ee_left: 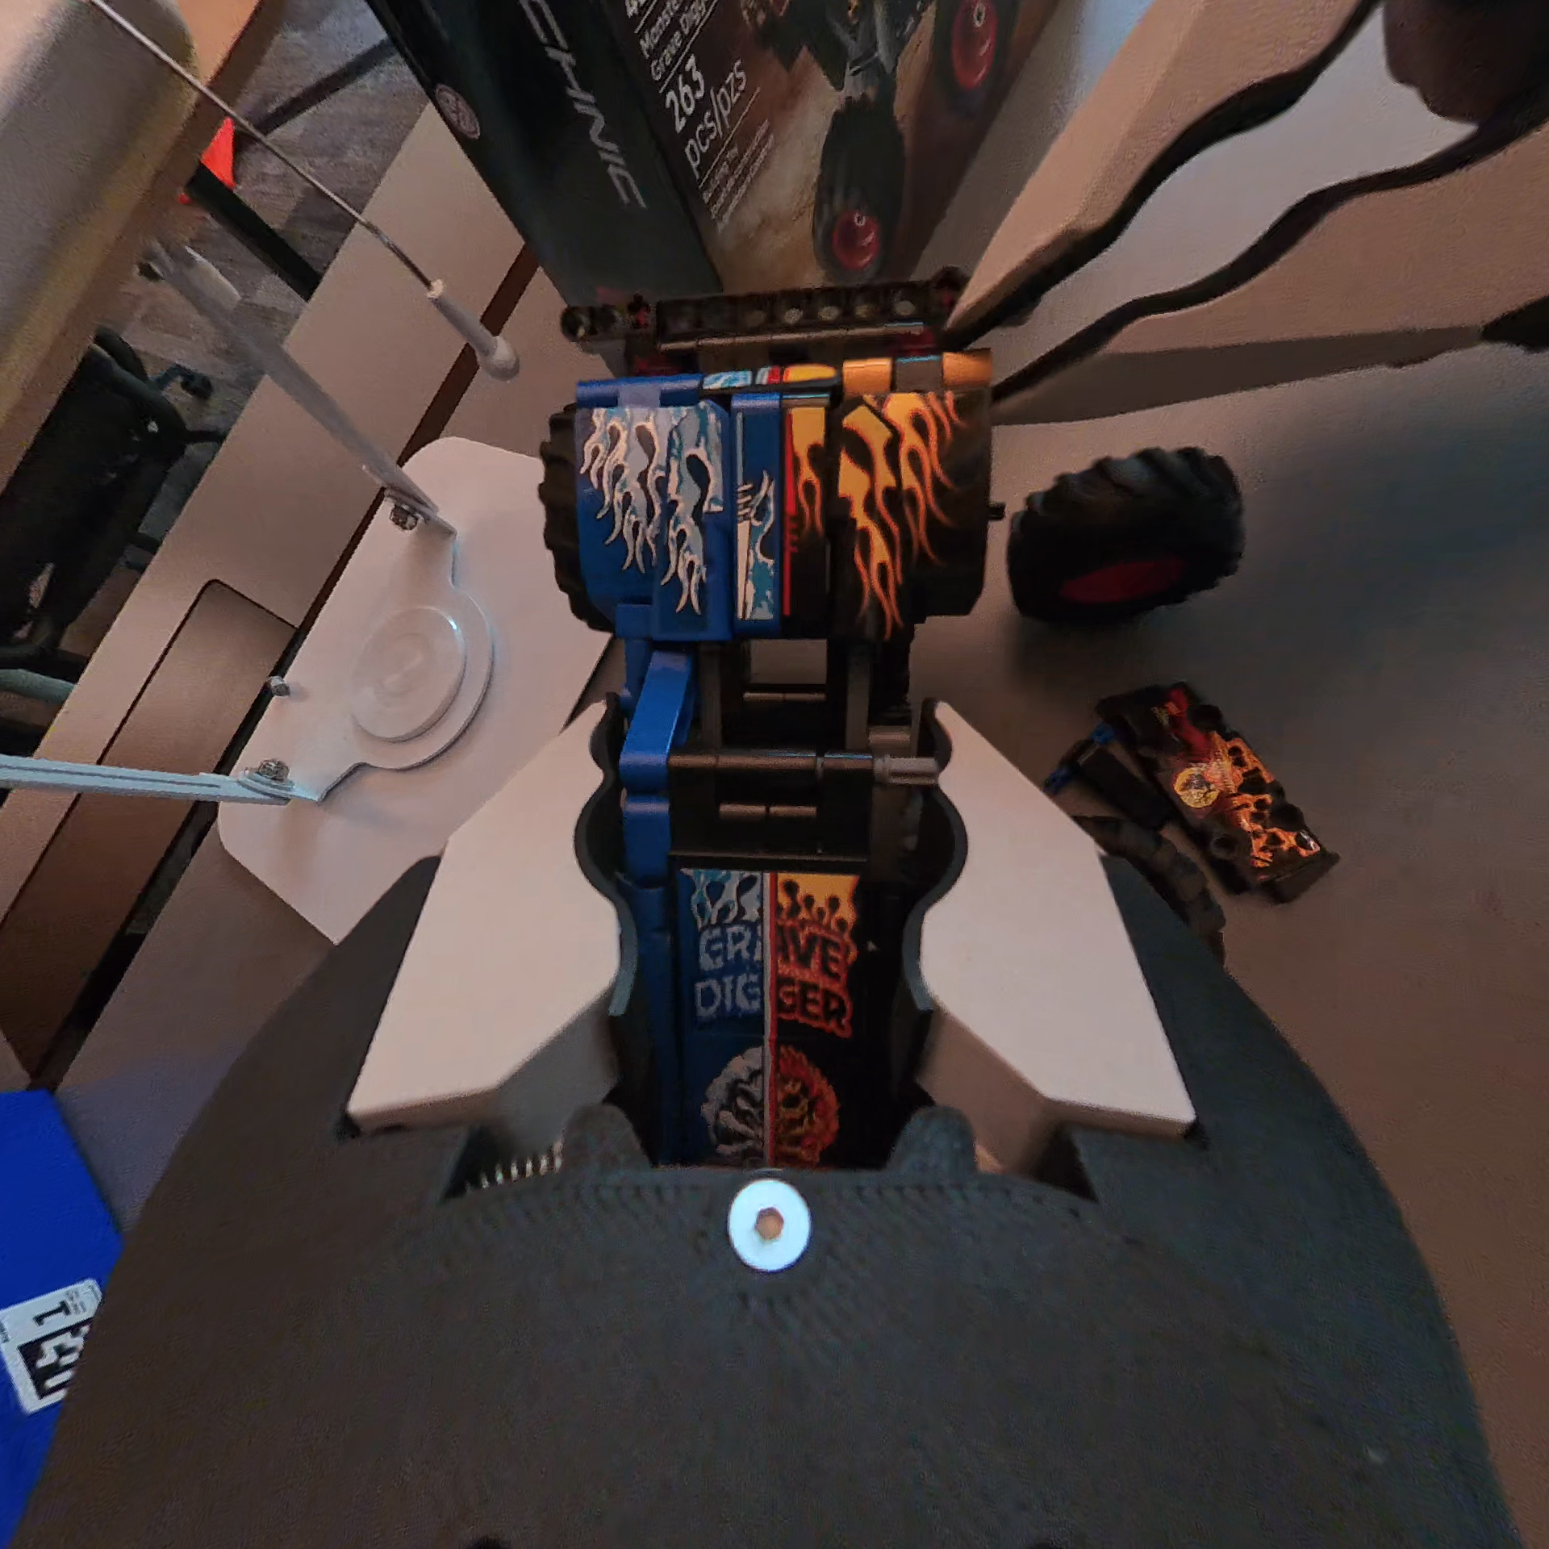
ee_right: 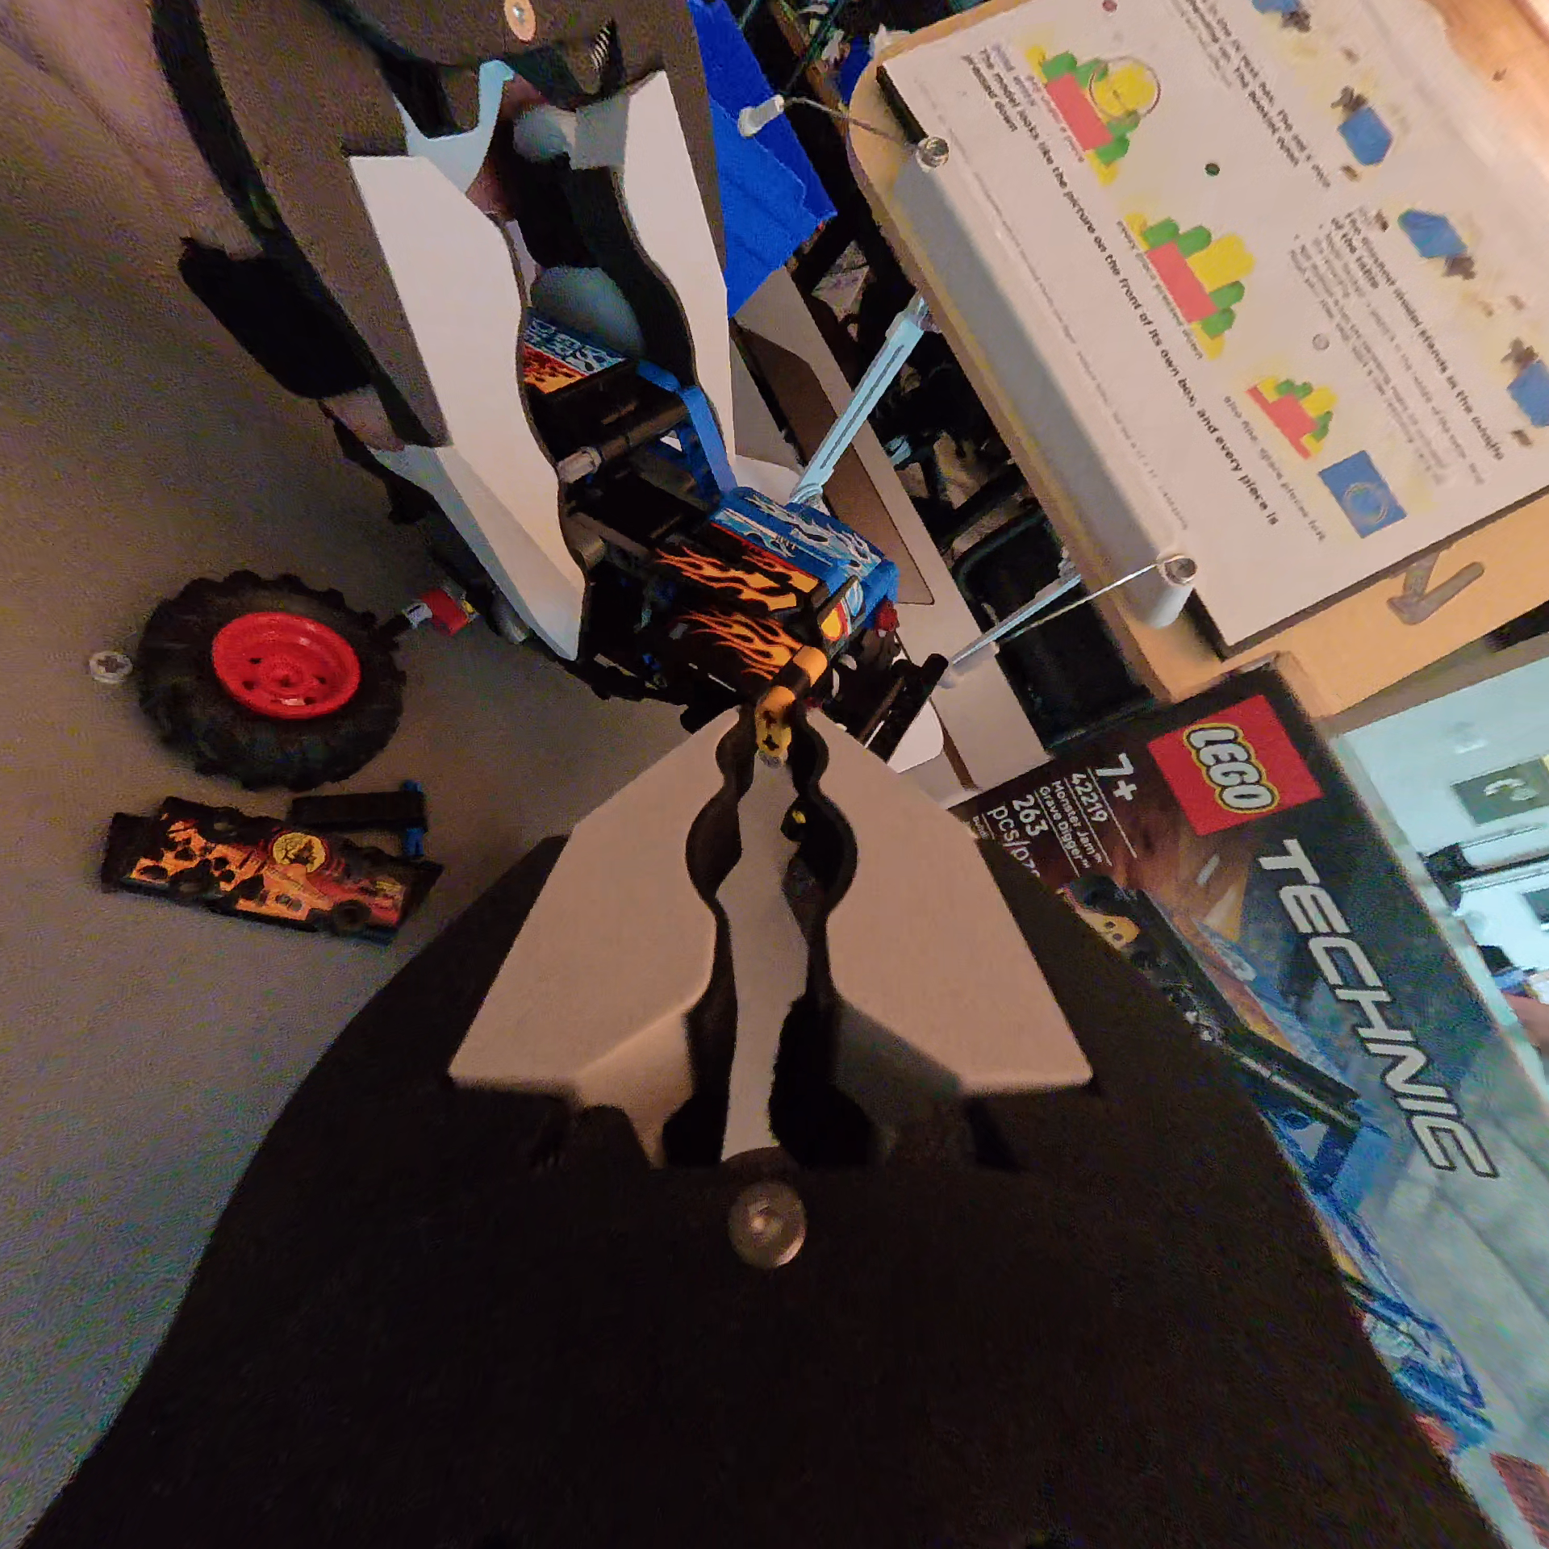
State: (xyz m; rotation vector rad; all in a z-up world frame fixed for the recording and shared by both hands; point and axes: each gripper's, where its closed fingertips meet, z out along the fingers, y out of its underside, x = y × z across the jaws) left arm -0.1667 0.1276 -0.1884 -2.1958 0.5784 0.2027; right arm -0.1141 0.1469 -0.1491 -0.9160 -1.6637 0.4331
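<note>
A blue and black toy brick truck (ee_left: 771, 520) with flame stickers is held above the grey table (ee_left: 1341, 654). My left gripper (ee_left: 767, 738) is shut on the truck's body, with a white finger on each side. In the right wrist view the truck (ee_right: 754, 578) hangs in that gripper, which comes down from the top left. My right gripper (ee_right: 775, 738) is shut on a small yellow piece (ee_right: 775, 725) at the truck's front corner. A loose black tyre with a red hub (ee_left: 1127, 536) lies on the table to the right; it also shows in the right wrist view (ee_right: 272, 675).
A black side panel with orange stickers (ee_left: 1215, 788) lies on the table, also in the right wrist view (ee_right: 268, 867). The set's dark box (ee_right: 1257, 922) stands at the back. An instruction board (ee_right: 1215, 251) on a metal stand (ee_left: 352, 670) is at the side. A black cable (ee_left: 1257, 218) crosses the back right. Across from one pair of fingers to the other is roughly 7 centimeters.
</note>
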